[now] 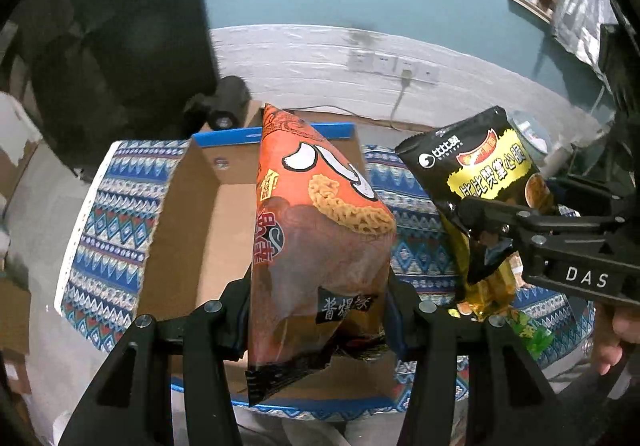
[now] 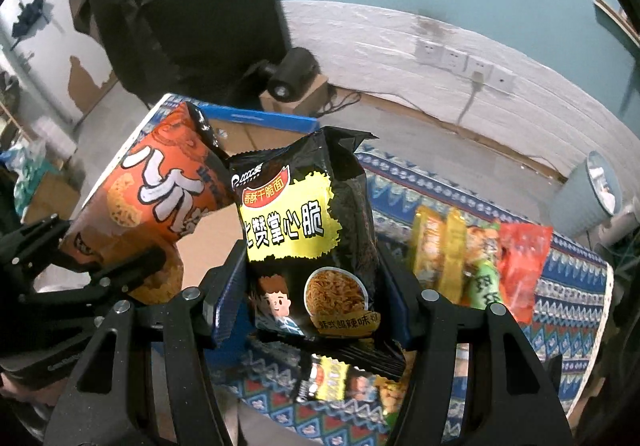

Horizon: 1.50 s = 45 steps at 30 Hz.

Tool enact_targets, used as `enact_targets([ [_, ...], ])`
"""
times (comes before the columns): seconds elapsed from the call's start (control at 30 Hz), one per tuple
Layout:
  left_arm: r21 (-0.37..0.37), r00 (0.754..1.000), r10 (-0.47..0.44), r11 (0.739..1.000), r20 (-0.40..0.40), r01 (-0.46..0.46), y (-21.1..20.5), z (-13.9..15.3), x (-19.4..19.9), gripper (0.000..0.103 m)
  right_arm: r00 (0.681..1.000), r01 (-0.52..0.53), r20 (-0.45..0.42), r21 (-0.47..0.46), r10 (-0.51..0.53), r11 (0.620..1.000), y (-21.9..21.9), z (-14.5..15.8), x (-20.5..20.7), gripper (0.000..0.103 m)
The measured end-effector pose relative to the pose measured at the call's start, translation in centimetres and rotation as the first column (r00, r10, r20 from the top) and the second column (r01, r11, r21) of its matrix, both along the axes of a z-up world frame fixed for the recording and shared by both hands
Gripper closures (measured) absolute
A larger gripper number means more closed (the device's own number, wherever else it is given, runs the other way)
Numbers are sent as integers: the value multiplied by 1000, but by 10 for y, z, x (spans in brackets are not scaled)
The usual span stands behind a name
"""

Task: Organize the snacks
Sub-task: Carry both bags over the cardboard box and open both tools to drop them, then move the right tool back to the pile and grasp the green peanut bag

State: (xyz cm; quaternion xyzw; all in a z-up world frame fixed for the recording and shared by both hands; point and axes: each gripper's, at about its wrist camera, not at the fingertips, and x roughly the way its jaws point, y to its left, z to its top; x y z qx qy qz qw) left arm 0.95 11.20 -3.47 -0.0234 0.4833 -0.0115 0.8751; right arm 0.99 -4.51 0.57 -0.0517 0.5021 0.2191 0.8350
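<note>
both fingers clamped: left gripper on orange snack bag, right gripper on black snack bag. cardboard box beyond left fingers looked empty; more packets on desk right of right fingers, unsorted.

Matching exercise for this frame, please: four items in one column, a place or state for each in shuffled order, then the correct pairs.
Items:
1. orange snack bag
2. black and yellow snack bag
3. cardboard box
4. loose snack packets

Places or states:
A. lying on the patterned cloth
B. clamped in the right gripper
C. open, no snacks visible inside
D. clamped in the left gripper

Pairs: 1-D, 2-B, 3-C, 4-A
</note>
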Motion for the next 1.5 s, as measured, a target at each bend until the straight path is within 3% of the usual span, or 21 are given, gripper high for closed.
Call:
enact_targets([
  [0.7, -20, 991, 123, 992, -59, -124, 58, -19, -6, 50, 989, -122, -84, 7, 123, 992, 80, -36, 11, 41],
  [0.77, -19, 990, 126, 992, -56, -127, 58, -18, -6, 50, 989, -114, -94, 3, 114, 993, 80, -39, 11, 41],
  [0.9, -5, 992, 120, 993, -39, -120, 55, -15, -6, 44, 991, -99, -88, -4, 98, 995, 75, -38, 10, 24],
  [1.27, 24, 997, 77, 997, -26, -77, 35, -10, -8, 34, 995, -52, -87, -1, 52, 999, 41, -32, 9, 23],
  [1.5, 30, 1000, -8, 1000, -21, 9, 8, -8, -10, 30, 995, -9, -96, -12, 7, 1000, 13, -31, 5, 23],
])
